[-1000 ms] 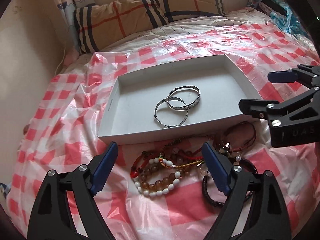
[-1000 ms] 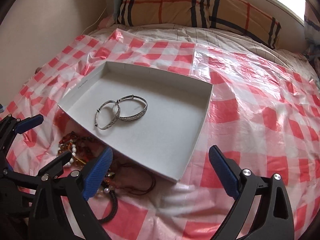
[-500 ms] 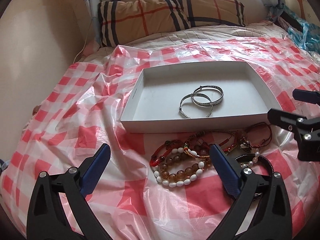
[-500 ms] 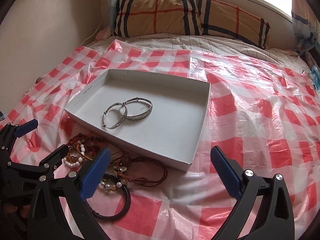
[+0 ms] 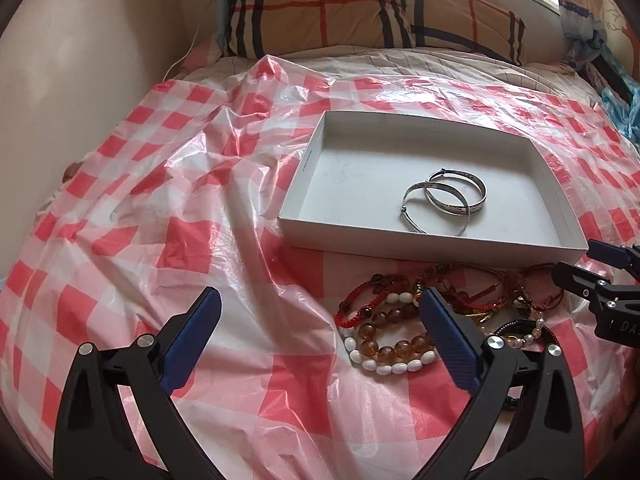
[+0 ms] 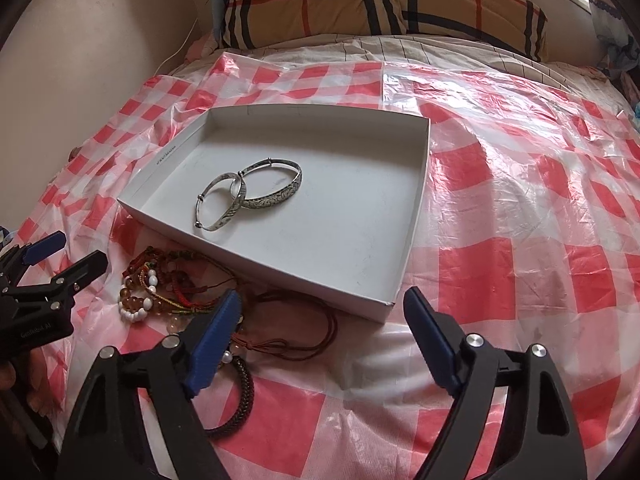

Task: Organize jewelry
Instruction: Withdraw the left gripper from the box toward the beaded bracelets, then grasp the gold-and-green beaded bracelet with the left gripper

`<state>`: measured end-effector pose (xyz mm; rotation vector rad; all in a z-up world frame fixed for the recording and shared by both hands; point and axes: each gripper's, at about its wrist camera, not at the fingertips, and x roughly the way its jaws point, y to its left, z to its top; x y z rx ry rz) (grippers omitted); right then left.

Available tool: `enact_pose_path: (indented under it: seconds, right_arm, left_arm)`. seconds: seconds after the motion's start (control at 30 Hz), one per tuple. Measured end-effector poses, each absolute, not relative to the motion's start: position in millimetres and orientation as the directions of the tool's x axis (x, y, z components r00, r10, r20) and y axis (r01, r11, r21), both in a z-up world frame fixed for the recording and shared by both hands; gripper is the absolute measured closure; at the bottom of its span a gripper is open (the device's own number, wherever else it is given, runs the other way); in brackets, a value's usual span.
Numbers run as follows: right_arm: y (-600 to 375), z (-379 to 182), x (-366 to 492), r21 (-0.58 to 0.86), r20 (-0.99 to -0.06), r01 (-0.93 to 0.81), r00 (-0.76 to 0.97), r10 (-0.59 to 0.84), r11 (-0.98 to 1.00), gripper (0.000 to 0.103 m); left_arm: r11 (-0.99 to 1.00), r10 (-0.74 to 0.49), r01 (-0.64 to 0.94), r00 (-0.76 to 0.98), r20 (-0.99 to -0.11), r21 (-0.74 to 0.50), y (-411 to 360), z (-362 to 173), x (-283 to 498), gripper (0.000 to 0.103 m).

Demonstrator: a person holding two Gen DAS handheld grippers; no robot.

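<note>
A white tray (image 5: 305, 168) lies on the bed with two silver bangles (image 5: 444, 200) overlapping in it. In front of its near wall sits a heap of bead and cord bracelets (image 5: 394, 322). My left gripper (image 5: 320, 336) stands open above the sheet, its right finger over the heap's edge, nothing between the pads. In the right wrist view the tray (image 6: 416, 216), bangles (image 6: 248, 196), bead heap (image 6: 160, 284), red cord (image 6: 296, 344) and black braided bracelet (image 6: 246, 392) show. My right gripper (image 6: 322, 320) hovers by the tray's near corner, jaws closing, gripping nothing.
A red-and-white checked plastic sheet (image 5: 168, 240) covers the bed. A plaid pillow (image 5: 360, 12) lies at the head, a beige wall (image 5: 80, 60) runs along the left, and blue clutter (image 5: 624, 108) sits at the right edge. Each gripper shows in the other's view (image 6: 76, 250) (image 5: 576, 258).
The left gripper has slid left and rolled, so the bead heap now sits by its right finger. The right gripper has sunk slightly and its jaws have narrowed.
</note>
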<state>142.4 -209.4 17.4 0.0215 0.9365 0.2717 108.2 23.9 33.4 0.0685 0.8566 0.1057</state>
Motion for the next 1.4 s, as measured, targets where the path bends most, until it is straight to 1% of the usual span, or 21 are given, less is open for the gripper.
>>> enact_pose_path:
  seconds: [0.2, 0.23, 0.3, 0.33, 0.37, 0.43, 0.47, 0.53, 0.7, 0.77, 0.83, 0.87, 0.93, 1.0, 1.03, 1.1, 1.13, 1.17, 1.23, 1.37, 1.4]
  right_arm:
    - [-198.8, 7.5, 147.0, 0.042, -0.82, -0.248, 0.544, 0.175, 0.968, 0.025]
    - [-197.2, 4.3, 147.3, 0.014, -0.83, -0.255, 0.536, 0.153, 0.967, 0.029]
    - [-195.4, 0.1, 146.4, -0.055, -0.84, -0.259, 0.534, 0.096, 0.964, 0.043]
    - [-197.1, 0.1, 146.3, -0.067, -0.841, -0.26, 0.534, 0.085, 0.963, 0.06]
    - [-200.8, 0.7, 147.1, -0.039, -0.844, -0.264, 0.525, 0.109, 0.964, 0.072]
    - [-208.0, 2.9, 147.7, 0.031, -0.842, -0.265, 0.513, 0.168, 0.964, 0.081]
    - [-208.3, 4.2, 147.3, 0.031, -0.839, -0.264, 0.518, 0.168, 0.964, 0.083]
    - [-208.4, 6.5, 146.3, 0.034, -0.835, -0.266, 0.522, 0.174, 0.963, 0.084]
    - [-212.3, 16.5, 142.8, 0.073, -0.82, -0.266, 0.533, 0.21, 0.961, 0.091]
    - [-215.6, 21.0, 142.4, 0.099, -0.81, -0.262, 0.54, 0.231, 0.96, 0.091]
    - [-219.4, 24.9, 142.8, 0.125, -0.799, -0.257, 0.546, 0.251, 0.958, 0.091]
    - [-221.5, 26.4, 143.3, 0.14, -0.794, -0.255, 0.548, 0.262, 0.957, 0.091]
    - [-224.8, 28.7, 143.9, 0.167, -0.786, -0.253, 0.549, 0.283, 0.953, 0.091]
    - [-226.6, 31.0, 144.3, 0.192, -0.78, -0.254, 0.547, 0.304, 0.948, 0.091]
    - [-227.1, 31.4, 144.1, 0.195, -0.779, -0.255, 0.546, 0.307, 0.947, 0.091]
    - [-228.2, 28.3, 145.5, 0.199, -0.79, -0.258, 0.528, 0.31, 0.946, 0.091]
    - [-227.3, 24.5, 146.7, 0.199, -0.802, -0.261, 0.511, 0.31, 0.945, 0.086]
    - [-226.3, 20.8, 147.0, 0.191, -0.811, -0.258, 0.502, 0.3, 0.947, 0.065]
    - [-220.7, 14.9, 146.4, 0.148, -0.826, -0.26, 0.498, 0.264, 0.954, 0.039]
    - [-205.2, -2.5, 147.0, 0.049, -0.86, -0.29, 0.474, 0.188, 0.956, 0.04]
    - [-201.7, -5.6, 146.0, 0.023, -0.863, -0.303, 0.475, 0.172, 0.953, 0.044]
  left_arm:
    - [0.993, 0.105, -0.026, 0.66, -0.744, 0.117, 21.1, 35.6, 107.8, 0.008]
    - [0.993, 0.094, -0.003, 0.659, -0.746, 0.122, 17.6, 35.3, 107.6, 0.008]
    - [0.989, 0.074, 0.049, 0.653, -0.754, 0.139, 8.2, 32.9, 107.0, 0.008]
    - [0.986, 0.06, 0.079, 0.645, -0.762, 0.144, 3.8, 30.7, 106.8, 0.008]
    - [0.984, 0.048, 0.102, 0.638, -0.769, 0.146, -0.3, 28.1, 106.6, 0.008]
    - [0.978, 0.033, 0.141, 0.628, -0.778, 0.155, -8.0, 24.1, 105.7, 0.008]
    - [0.975, 0.025, 0.155, 0.626, -0.78, 0.156, -10.7, 22.9, 105.1, 0.008]
    - [0.974, 0.008, 0.172, 0.627, -0.779, 0.148, -13.3, 22.8, 104.2, 0.008]
    - [0.978, -0.034, 0.179, 0.638, -0.769, 0.105, -17.9, 21.0, 109.8, 0.008]
    - [0.978, -0.033, 0.179, 0.653, -0.757, 0.111, -22.4, 19.8, 114.1, 0.014]
    - [0.977, -0.03, 0.178, 0.656, -0.755, 0.116, -26.7, 16.5, 118.6, 0.037]
    - [0.977, -0.039, 0.183, 0.643, -0.765, 0.104, -27.8, 12.7, 121.0, 0.044]
    - [0.98, -0.048, 0.184, 0.6, -0.799, 0.079, -26.9, 2.5, 125.8, 0.077]
    - [0.982, -0.097, 0.186, 0.574, -0.813, 0.014, -22.1, 0.6, 126.4, 0.086]
    - [0.982, -0.119, 0.188, 0.569, -0.814, -0.012, -19.9, 2.6, 125.7, 0.093]
    - [0.979, -0.171, 0.193, 0.559, -0.811, -0.073, -14.4, 6.4, 123.3, 0.097]
    - [0.974, -0.204, 0.201, 0.555, -0.806, -0.108, -11.9, 9.0, 121.7, 0.097]
    - [0.968, -0.232, 0.21, 0.557, -0.798, -0.134, -10.4, 12.1, 119.7, 0.098]
    - [0.956, -0.284, 0.233, 0.573, -0.769, -0.179, -7.8, 20.5, 115.2, 0.098]
    - [0.924, -0.381, 0.278, 0.611, -0.693, -0.263, -2.4, 38.9, 107.6, 0.098]
    - [0.913, -0.407, 0.287, 0.62, -0.671, -0.289, 0.1, 43.3, 105.6, 0.098]
